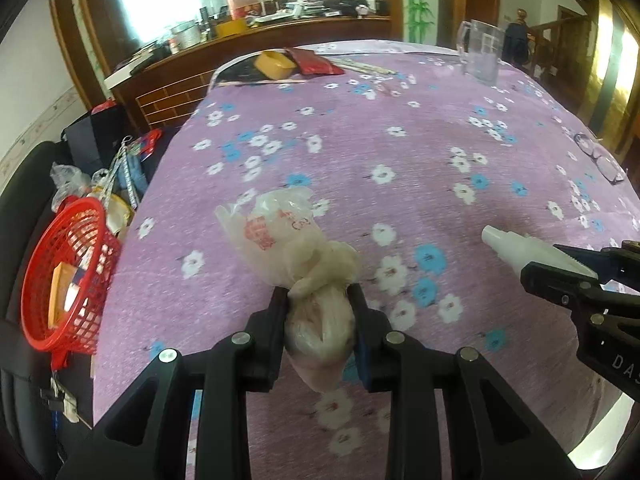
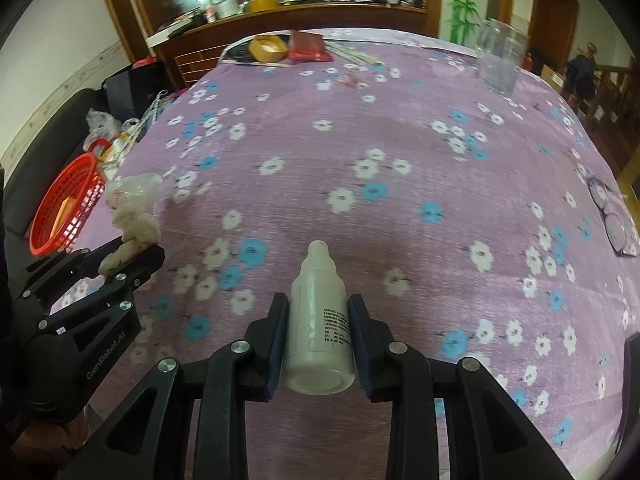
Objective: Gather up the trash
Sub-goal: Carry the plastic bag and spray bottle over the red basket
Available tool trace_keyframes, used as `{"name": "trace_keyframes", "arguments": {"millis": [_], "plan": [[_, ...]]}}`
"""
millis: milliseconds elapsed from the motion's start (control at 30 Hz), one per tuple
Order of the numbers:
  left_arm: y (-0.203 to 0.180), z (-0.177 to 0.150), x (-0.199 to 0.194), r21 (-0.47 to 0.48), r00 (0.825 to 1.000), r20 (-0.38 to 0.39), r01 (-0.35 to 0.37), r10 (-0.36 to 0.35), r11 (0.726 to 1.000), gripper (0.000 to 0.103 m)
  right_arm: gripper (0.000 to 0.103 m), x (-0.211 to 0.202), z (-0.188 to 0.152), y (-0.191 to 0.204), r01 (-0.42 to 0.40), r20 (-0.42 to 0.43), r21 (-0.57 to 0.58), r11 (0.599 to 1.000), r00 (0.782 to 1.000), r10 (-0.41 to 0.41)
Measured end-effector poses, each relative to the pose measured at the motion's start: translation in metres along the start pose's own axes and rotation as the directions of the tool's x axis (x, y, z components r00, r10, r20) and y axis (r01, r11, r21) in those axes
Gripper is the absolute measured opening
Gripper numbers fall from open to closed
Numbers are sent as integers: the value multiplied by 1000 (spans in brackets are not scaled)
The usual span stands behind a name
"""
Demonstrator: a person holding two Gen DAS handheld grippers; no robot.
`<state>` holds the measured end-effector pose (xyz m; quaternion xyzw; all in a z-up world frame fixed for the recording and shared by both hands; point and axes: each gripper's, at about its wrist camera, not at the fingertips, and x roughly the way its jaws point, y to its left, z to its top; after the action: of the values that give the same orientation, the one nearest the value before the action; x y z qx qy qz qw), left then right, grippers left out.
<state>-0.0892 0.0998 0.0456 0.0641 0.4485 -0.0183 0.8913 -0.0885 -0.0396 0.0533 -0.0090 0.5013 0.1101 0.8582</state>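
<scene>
Left hand-held gripper [image 1: 318, 300] clamps a knotted plastic bag [image 1: 304, 264] (red basket [image 1: 60, 272] left).

place: lived-in home, dining room | surface [image 2: 400, 168]: purple cloth with white and blue flowers | 12 o'clock: wooden sideboard [image 2: 288, 12] crowded with pots and boxes | 1 o'clock: clear pitcher [image 2: 500, 60], bamboo wall decal [image 2: 464, 0], wooden door [image 2: 556, 28] | 2 o'clock: wooden stair railing [image 2: 612, 92] | 3 o'clock: eyeglasses [image 2: 612, 216] | 9 o'clock: red basket [image 2: 60, 212] on a dark seat

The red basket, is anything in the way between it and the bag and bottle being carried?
Nothing visible blocks the way. The plastic bag and the white bottle are held above bare tablecloth, and the red basket sits open just past the table's left edge.
</scene>
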Motion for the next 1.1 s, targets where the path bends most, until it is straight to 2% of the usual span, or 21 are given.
{"name": "trace_keyframes", "arguments": {"millis": [567,1100], "plan": [[48,-16,-14,-114,997,-1,-72,72,991,28,33,2,14,53,-58,9,-135,989,998,60],[82,-29,-23,-189,992,-7,-122,123,974,28,33,7,17,86,-98,-1,-193,976,995,100]]}}
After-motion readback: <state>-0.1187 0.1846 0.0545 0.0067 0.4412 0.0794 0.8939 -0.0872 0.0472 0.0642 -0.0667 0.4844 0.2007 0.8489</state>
